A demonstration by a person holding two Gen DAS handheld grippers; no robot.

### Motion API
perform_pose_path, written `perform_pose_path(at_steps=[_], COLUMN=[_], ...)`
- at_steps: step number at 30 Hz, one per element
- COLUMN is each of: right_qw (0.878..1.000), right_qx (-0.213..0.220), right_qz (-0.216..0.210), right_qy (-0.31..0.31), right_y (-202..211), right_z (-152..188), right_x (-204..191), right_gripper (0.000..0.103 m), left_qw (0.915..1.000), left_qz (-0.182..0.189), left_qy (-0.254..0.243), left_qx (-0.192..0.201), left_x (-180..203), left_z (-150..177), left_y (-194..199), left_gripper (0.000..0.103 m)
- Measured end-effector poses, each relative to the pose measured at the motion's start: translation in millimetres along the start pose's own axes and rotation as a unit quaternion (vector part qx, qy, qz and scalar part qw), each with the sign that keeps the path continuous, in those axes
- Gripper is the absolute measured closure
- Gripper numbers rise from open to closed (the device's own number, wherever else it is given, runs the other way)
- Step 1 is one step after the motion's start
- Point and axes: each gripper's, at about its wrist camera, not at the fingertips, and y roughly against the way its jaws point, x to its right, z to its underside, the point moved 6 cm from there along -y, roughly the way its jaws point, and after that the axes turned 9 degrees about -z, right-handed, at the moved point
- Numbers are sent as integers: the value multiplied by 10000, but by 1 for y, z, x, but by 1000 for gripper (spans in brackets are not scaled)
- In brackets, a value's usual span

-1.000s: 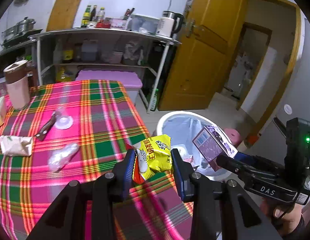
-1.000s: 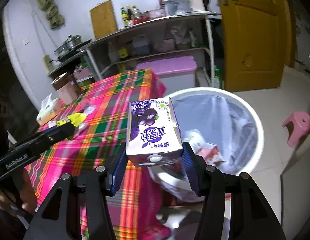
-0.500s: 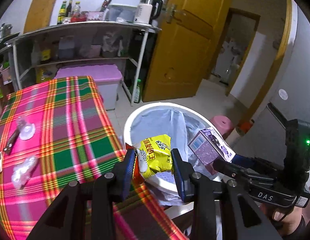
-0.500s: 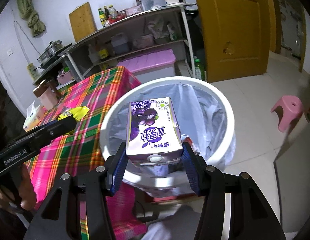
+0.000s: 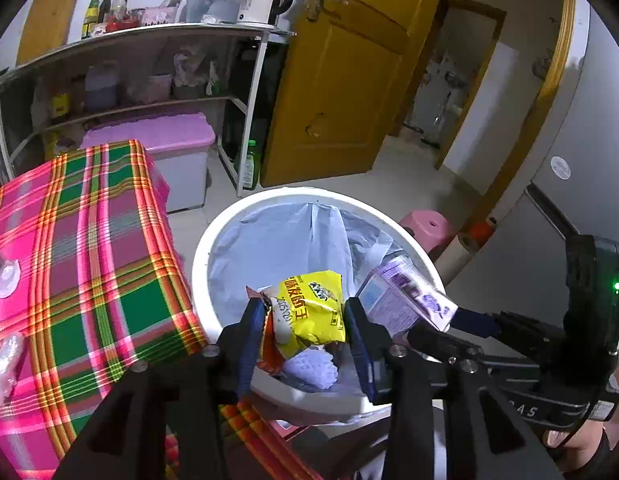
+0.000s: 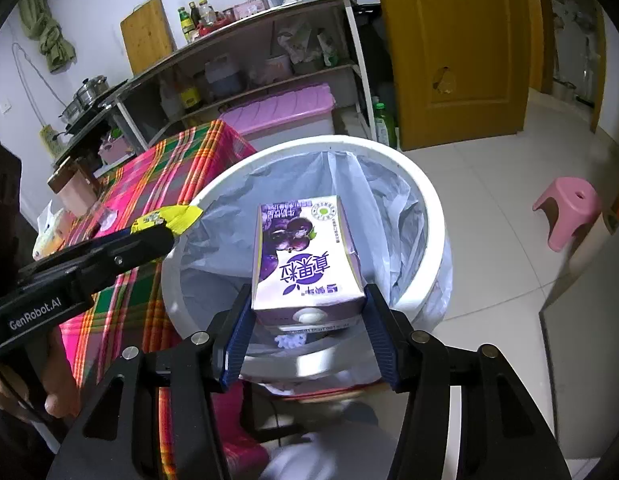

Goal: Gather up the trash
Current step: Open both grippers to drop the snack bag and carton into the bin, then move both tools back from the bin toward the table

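Observation:
My left gripper [image 5: 305, 332] is shut on a yellow snack bag [image 5: 309, 312] and holds it over the near rim of the white trash bin [image 5: 213, 248]. My right gripper [image 6: 309, 320] is shut on a purple milk carton [image 6: 305, 264] and holds it above the bin's opening [image 6: 429, 200]. The carton also shows in the left wrist view [image 5: 405, 300], and the snack bag shows in the right wrist view [image 6: 169, 218]. The bin has a pale blue liner [image 5: 277, 248] with some trash at the bottom.
The plaid table [image 5: 89, 248] stands left of the bin, with clear plastic scraps [image 5: 5, 360] on it. A tissue pack [image 6: 49, 232] and a brown cup [image 6: 71, 192] sit at its far end. A pink stool [image 6: 569, 208], a pink-lidded box [image 5: 157, 148] and a shelf stand nearby.
Both grippers have moved from above the table edge to over the bin, each still holding its item. The bin now fills the middle of both views.

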Motion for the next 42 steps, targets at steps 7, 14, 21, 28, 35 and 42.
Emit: perform_pose_path(at_steps=[7,14,21,28,35,42], right_qw=[10000,9999,9997,9991,9975,9946], right_qx=[46,123,202,286,321,300], right_qz=[-23,-57,-67,-206,-410,-670], right_qy=[16,41,103,229,471,736], right_y=[0,5,17,30,40,45], right_z=[-2,-3,-3,2,12,26], right_x=[-1,-5,-12,-30,-58,-93], right_gripper=[49,49,49,49,49,49], left_qw=[9999,9999,9995,9992,9980,9959], left_qz=[62,120,178,73,-193,-394], left_qy=[69,121,233,286,479,624], left_qx=[-52,-13,94,278,376,523], left_x=[-2,-5,-8,-16,-34,-54], left_z=[0,1,4,13,34,57], left_y=[-1,2,16,45,77,111], left_gripper=[56,52,45,45,45,46])
